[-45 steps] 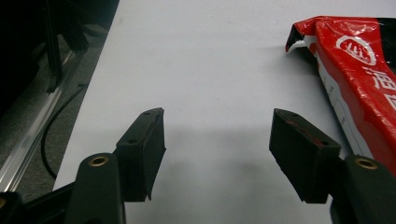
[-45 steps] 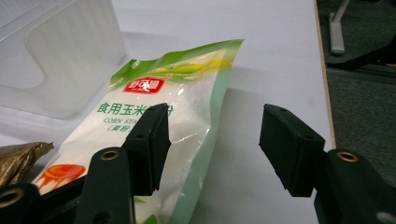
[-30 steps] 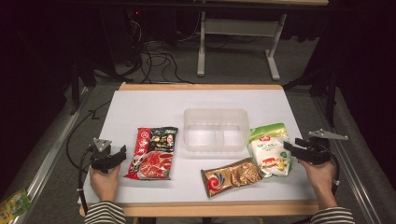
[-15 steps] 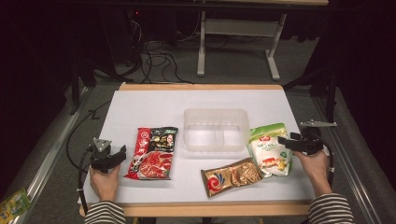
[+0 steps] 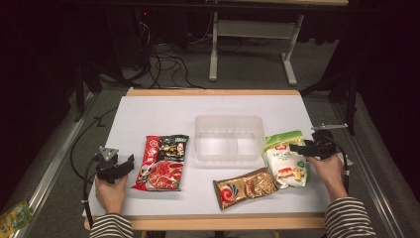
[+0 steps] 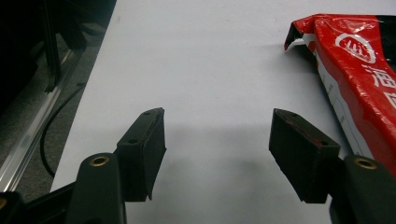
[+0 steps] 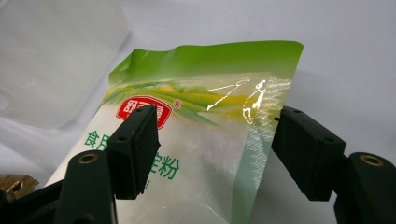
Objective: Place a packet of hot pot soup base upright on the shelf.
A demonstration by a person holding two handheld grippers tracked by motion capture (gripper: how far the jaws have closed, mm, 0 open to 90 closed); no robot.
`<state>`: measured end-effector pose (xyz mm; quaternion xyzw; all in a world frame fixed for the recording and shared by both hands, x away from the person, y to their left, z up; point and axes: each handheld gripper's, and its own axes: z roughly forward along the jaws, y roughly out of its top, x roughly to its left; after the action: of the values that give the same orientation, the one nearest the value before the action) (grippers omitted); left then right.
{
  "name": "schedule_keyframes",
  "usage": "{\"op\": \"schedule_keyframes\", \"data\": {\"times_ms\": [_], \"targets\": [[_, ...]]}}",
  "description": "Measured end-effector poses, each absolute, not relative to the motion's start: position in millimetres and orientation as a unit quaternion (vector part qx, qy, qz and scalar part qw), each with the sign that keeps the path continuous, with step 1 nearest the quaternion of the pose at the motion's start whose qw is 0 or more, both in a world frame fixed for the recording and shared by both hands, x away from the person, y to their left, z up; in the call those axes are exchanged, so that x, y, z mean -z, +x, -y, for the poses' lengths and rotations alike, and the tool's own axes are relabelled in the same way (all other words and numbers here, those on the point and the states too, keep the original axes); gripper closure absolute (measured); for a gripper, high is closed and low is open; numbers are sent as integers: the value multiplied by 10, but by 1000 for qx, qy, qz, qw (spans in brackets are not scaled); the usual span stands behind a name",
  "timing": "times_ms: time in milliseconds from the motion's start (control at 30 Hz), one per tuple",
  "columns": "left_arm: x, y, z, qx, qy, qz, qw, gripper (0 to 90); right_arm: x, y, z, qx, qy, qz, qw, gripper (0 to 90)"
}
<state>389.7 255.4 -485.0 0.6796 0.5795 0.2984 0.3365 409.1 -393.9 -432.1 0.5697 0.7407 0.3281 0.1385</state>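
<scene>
Green and white, the starch bag [image 7: 196, 140] is lying at the desk's [image 5: 163, 111] right side, just beside the clear tray [image 5: 229, 138], and the right gripper [image 5: 301, 147] is closing in on it. Its jaws have just been opening and are standing wide: one over the printed face, the other past the bag's sealed side edge, neither pressing yet. So the reach is in hand, not the grasp. Next, I judge, the gripper is needing to settle lower so the edge sits between the pads, then pinch and carry toward the tray. Over on the left, the left gripper [image 6: 215, 154] is waiting open and empty beside the red packet [image 5: 162, 161]. A brown packet [image 5: 246, 187] is lying between.
</scene>
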Motion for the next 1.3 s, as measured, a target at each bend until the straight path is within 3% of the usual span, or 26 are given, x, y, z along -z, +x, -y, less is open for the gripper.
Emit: {"op": "schedule_keyframes", "data": {"times_ms": [533, 767, 1300], "targets": [[4852, 3896, -2550, -300, 680, -579, 336, 367, 4385, 4164, 3890, -325, 564, -751, 113, 334], [4852, 3897, -2550, -300, 680, -579, 336, 372, 4401, 4173, 3829, -322, 551, -763, 101, 449], [4848, 3894, -2559, -299, 680, -580, 336, 375, 4402, 4224, 3714, -298, 514, -803, 51, 594]]}}
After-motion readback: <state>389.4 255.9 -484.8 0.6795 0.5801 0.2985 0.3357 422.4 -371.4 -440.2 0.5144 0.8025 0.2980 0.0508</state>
